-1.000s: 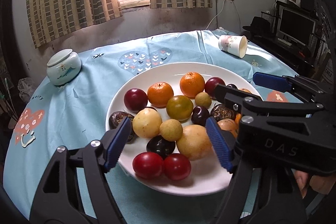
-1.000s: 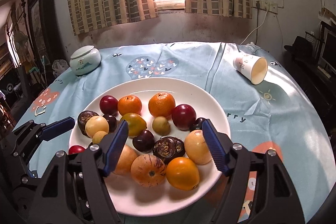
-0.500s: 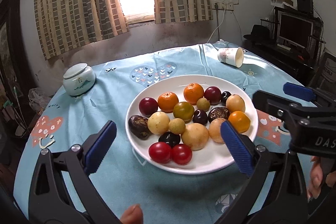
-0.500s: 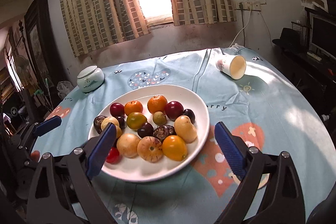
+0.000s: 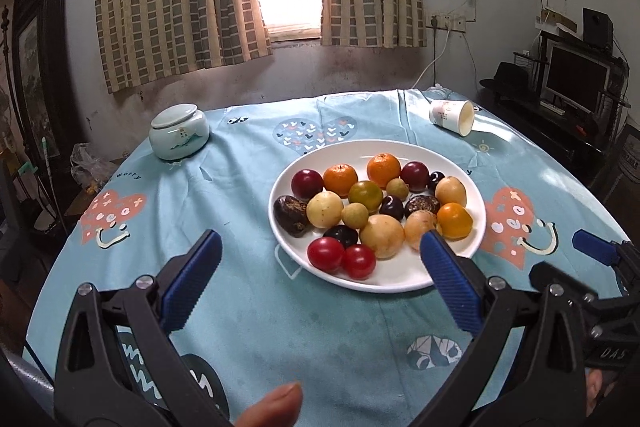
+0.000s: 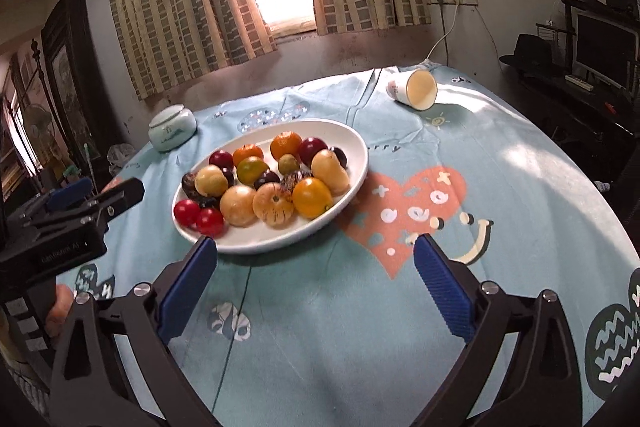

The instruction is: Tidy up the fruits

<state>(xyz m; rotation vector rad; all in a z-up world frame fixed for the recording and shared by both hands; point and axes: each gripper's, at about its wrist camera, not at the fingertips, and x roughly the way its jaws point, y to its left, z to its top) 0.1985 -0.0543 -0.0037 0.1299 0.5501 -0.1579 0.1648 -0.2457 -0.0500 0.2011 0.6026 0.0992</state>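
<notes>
Left hand-held gripper [image 5: 320, 279]: nearest in the left wrist view; blue ribbed pads spread wide, nothing between them but bare tablecloth. Jaws have just been opening. Right pad overlaps the near rim of the plate in the picture; contact cannot be told.
Right hand-held gripper [image 6: 316, 283]: nearest in the right wrist view; pads wide apart and empty, jaws just been opening. Left pad sits at the near plate rim in the picture, right pad over a red heart print.
Fingertip [image 5: 276, 405]: at the bottom edge of the left wrist view.
Table [image 5: 248, 307]: round, covered by a light blue cloth printed with hearts, smiles and lettering.
White plate [image 5: 400, 277]: on the cloth, past both sets of pads; holds all the fruits.
Fruits, near row: two red cherry tomatoes [image 5: 342, 257] side by side, touching; a dark plum [image 5: 341, 235] just behind them.
Fruits, middle: pale yellow round fruits [image 5: 382, 235], a striped yellow one [image 6: 274, 203], an orange one [image 5: 454, 221], dark wrinkled fruit [image 5: 290, 215] at the left edge.
Fruits, far row: two mandarins [image 5: 362, 173], red plums [image 5: 307, 184], small green-yellow fruit.
Ceramic lidded jar [image 5: 179, 133]: far left on the cloth, well apart from the plate.
Paper cup [image 5: 452, 117]: far right, lying on its side, mouth facing right.
</notes>
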